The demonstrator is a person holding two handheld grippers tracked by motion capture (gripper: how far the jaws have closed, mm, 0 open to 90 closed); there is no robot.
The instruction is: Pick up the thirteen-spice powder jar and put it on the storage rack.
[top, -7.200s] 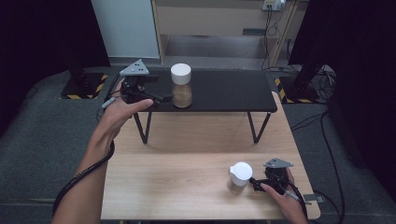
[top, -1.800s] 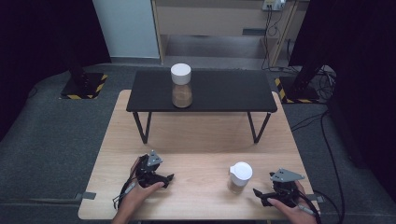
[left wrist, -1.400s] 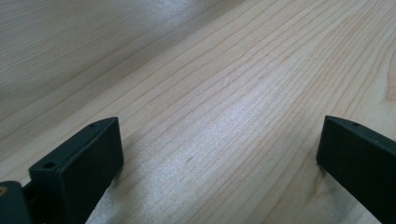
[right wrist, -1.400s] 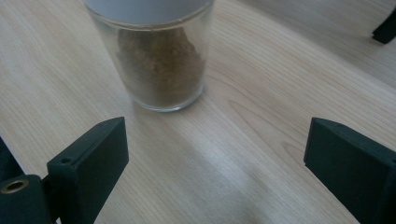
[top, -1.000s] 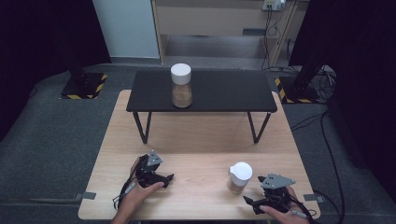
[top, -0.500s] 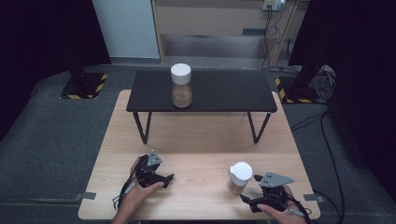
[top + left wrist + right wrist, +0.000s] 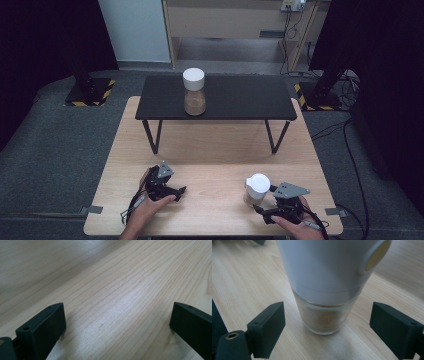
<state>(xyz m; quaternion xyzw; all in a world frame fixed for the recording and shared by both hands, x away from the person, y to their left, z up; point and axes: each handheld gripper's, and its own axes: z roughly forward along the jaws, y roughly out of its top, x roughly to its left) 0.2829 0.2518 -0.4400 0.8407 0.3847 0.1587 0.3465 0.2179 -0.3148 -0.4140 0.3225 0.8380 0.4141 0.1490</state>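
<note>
We have the right gripper [image 7: 265, 210] at the lower right of the high view, lined up on the near clear glass jar with the tall white cap [image 7: 256, 189], which stands upright on the pale wooden worktop [image 7: 215, 150] just up and left of it. In the right gripper view this jar [image 7: 324, 290] sits between our two black jaws, which have just been closing in; both pads are still apart from the glass, with a gap on each side, so nothing is gripped yet.

To do this well, we judge we should keep the gripper level and centred so both pads meet the jar at once, and bite on the glass body below the cap rather than on the smooth, flaring white plastic, where the pads could slide. We should close gently and stop once the jar is firm, since a one-sided touch could tip it.

The left gripper [image 7: 167, 189] rests on the worktop at the lower left of the high view, with its jaws wide and only bare wood between them in the left gripper view.

As for contents, the near jar holds a tan, sandy-looking powder or fine grain that fills the visible glass portion below the cap. A second jar of the same kind [image 7: 194, 92] stands upright on the low black table [image 7: 240, 97] at the upper middle, its glass showing a similar brown fill.
</note>
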